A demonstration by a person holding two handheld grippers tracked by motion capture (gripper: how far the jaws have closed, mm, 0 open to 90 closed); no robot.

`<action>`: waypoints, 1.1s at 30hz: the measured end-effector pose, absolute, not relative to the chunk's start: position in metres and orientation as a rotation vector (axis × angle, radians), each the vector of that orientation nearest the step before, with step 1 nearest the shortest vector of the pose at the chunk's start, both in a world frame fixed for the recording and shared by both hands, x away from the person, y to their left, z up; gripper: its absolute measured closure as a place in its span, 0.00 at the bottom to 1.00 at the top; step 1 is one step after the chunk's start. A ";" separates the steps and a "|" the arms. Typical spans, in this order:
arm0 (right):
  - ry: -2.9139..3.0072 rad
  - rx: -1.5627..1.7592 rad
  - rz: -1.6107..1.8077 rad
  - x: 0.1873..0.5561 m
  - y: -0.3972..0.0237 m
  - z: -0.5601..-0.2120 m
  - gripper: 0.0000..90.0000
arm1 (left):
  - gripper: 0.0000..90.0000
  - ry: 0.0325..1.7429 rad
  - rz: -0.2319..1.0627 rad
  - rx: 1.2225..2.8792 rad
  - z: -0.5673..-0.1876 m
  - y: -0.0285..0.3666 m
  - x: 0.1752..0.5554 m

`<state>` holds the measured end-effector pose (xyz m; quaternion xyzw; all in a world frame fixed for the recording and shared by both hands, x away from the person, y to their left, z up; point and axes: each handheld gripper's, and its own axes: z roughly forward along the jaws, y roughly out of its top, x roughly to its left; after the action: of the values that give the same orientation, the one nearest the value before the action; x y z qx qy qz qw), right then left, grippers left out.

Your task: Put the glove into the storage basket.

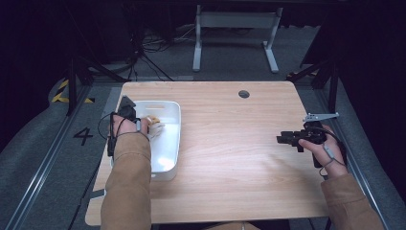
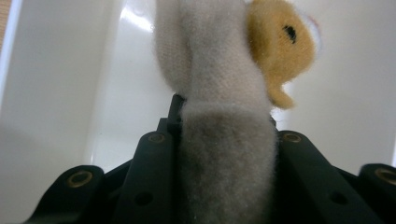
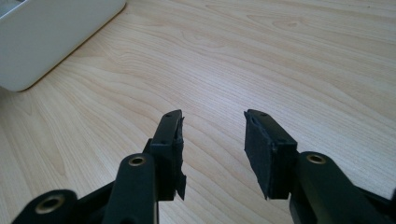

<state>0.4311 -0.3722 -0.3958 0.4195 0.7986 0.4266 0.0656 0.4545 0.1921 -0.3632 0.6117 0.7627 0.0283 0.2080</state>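
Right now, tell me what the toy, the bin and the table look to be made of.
Toy: plush fabric, matte and fuzzy, fibres visible along its edges. Bin: probably plastic, smooth white with glossy highlights and rounded corners. Table: wood or wood-look laminate, pale grain lines, satin sheen; the pictures cannot settle which.

Left gripper (image 2: pixel 224 140) clamped closed; right gripper (image 3: pixel 212 135) spread apart.

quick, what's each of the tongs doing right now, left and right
Left tongs: closed on the plush toy, over the white bin.
Right tongs: open, holding nothing, above the table.
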 end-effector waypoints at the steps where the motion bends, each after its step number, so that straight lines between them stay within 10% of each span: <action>1: 2.409 1.264 1.289 0.431 -0.372 -0.396 0.65 | 0.78 2.122 0.073 1.704 -0.365 0.193 0.454; 33: 2.420 1.264 1.276 0.432 -0.369 -0.399 0.64 | 0.71 2.169 0.015 1.717 -0.409 0.183 0.447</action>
<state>0.4323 -0.3690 -0.3990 0.4186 0.8014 0.4224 0.0640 0.4468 0.1832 -0.4089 0.6098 0.7703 0.0052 0.1865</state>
